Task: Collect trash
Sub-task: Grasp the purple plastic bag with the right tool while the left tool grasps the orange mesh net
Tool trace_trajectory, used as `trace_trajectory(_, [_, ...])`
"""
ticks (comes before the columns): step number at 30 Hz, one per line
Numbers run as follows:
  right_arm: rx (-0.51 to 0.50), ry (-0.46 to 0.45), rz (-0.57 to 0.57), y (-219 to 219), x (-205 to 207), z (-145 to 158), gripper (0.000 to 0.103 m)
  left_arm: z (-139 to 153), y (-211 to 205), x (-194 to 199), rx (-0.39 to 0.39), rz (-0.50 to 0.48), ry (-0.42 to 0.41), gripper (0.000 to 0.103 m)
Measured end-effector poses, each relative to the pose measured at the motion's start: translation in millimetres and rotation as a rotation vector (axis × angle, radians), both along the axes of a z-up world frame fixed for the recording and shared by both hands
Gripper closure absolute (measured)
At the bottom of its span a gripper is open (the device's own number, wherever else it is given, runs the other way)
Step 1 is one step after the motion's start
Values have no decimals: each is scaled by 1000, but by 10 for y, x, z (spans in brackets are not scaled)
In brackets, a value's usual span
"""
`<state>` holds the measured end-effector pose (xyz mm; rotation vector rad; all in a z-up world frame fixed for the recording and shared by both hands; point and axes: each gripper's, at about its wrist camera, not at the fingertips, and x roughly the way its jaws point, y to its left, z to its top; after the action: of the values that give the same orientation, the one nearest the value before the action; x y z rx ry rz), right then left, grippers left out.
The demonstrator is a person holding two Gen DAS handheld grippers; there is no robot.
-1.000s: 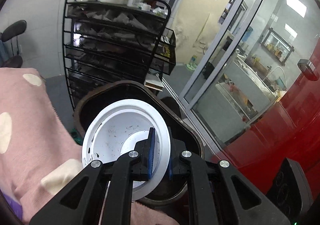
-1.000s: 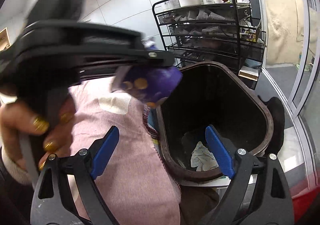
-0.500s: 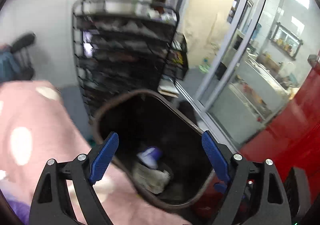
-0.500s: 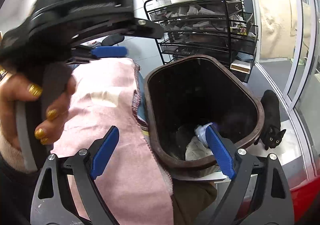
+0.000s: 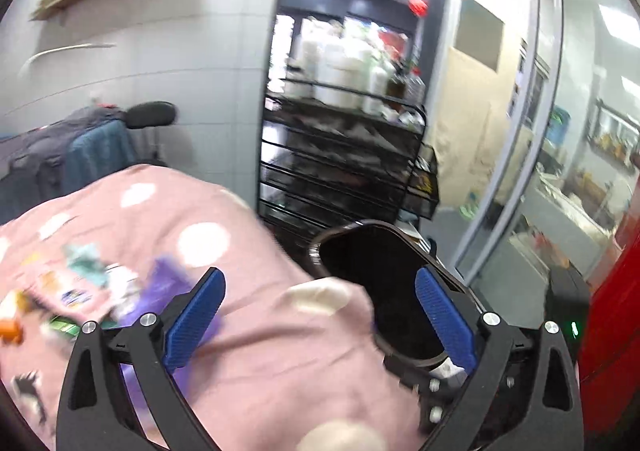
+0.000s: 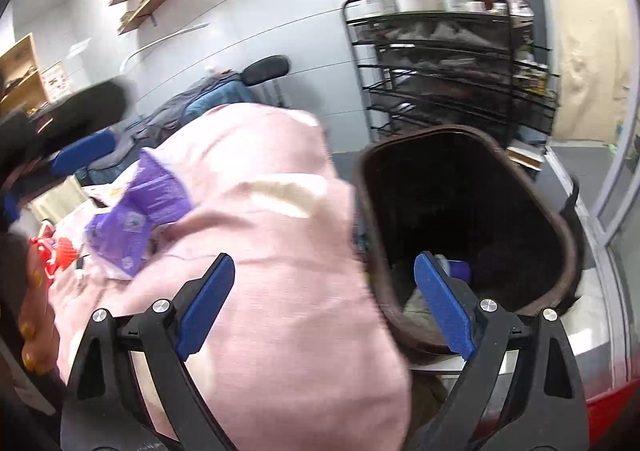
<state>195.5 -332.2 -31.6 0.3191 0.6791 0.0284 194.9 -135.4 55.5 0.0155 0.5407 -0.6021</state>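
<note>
A dark brown trash bin (image 6: 568, 235) stands to the right of a pink, white-dotted cloth (image 6: 280, 251). Crumpled paper and a purple-white cup (image 6: 456, 269) lie at its bottom. The bin also shows in the left wrist view (image 5: 384, 271). My left gripper (image 5: 320, 319) is open and empty over the cloth's right edge. My right gripper (image 6: 324, 311) is open and empty between cloth and bin. Purple wrappers (image 6: 136, 211) and other blurred litter (image 5: 80, 283) lie on the cloth at the left. The left gripper's blue pad (image 6: 84, 151) shows at far left.
A black wire rack (image 6: 448, 83) with white bottles stands behind the bin. A chair with dark clothes (image 5: 92, 147) stands behind the cloth. A glass partition (image 5: 520, 171) and a red surface (image 5: 616, 331) lie to the right. A red object (image 6: 52, 255) lies beside the wrappers.
My left gripper let go of the white cup into the bin and opened, then swung left and back over the cloth. My right gripper turned left, staying open.
</note>
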Motion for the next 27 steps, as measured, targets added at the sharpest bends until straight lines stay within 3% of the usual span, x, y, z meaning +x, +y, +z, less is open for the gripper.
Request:
trace_trajectory(7, [131,-9,195,566,252,226,13,-107,917,-208,-9,262,-33,5])
trace_trajectory(12, [236,21,322,1082,483,356,13,-247,1484,-248,89,429,-51,5])
trace_trajectory(15, [217,30,369,1415,616,415,13,-366,1833,-164,135,532,-9,5])
trace_trajectory(20, [174,118,351,1783,885,337,13,-506,2361,-220,142,633,13,5])
trace_trajectory(25, [232,218,297,1847,1155,129,13,-584,2680,-225,183,706,29,5])
trace_trajectory(27, [220,246,283,1878,1228,55,24,-595,2785,-216,194,723,36,5])
